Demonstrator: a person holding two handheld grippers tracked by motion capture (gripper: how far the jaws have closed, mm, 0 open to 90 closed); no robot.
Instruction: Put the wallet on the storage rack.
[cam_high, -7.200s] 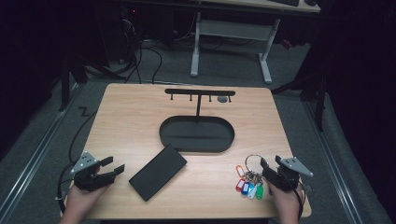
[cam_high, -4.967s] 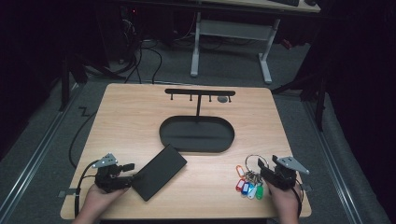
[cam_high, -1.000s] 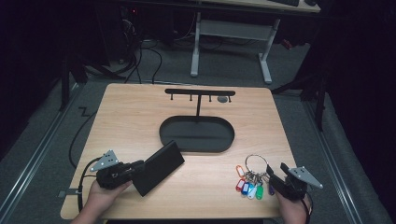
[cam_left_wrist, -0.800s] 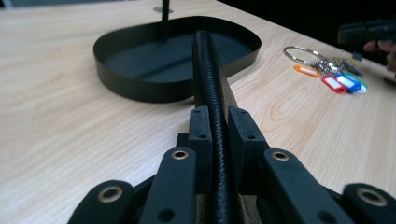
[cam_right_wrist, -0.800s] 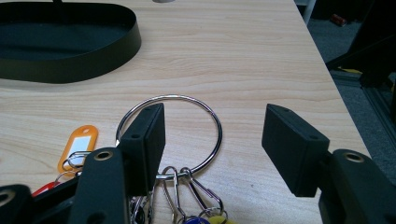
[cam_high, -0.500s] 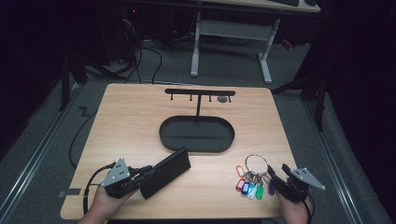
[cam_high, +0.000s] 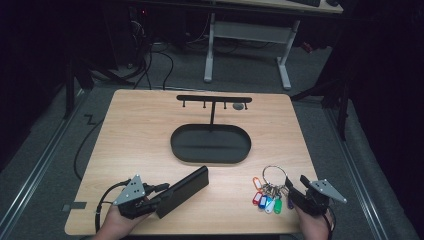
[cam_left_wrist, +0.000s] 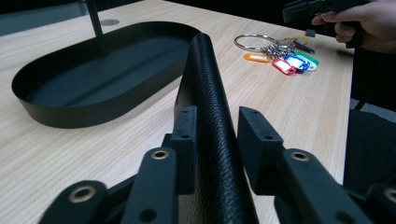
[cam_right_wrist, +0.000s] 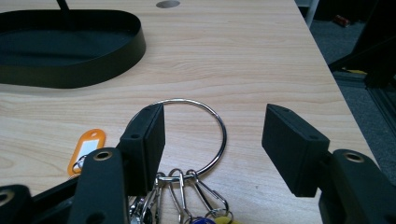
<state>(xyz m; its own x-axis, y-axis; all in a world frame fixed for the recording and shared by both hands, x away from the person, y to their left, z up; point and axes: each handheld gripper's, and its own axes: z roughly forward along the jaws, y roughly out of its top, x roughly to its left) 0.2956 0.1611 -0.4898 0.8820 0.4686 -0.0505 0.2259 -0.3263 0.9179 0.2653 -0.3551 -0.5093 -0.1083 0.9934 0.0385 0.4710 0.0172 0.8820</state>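
Black wallet (cam_high: 182, 191) near front edge of surface (cam_high: 135, 135), open room ahead — left claw (cam_left_wrist: 215, 135) just opened, straddling it, right pad clear; right claw (cam_right_wrist: 212, 135) wide over key ring (cam_right_wrist: 196, 135).

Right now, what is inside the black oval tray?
Inside the black oval tray I see only the thin post of the hook stand rising from its far side. The rest of the floor looks bare; the near wall hides a narrow strip.

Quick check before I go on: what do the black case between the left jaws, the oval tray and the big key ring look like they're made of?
Black case: looks like leather or a leather imitation, matte, with a fine pebbled grain.
Oval tray: probably painted metal, possibly plastic; a thin, even wall with a smooth satin black finish.
Key ring: polished metal, a bright silver wire with sharp highlights.
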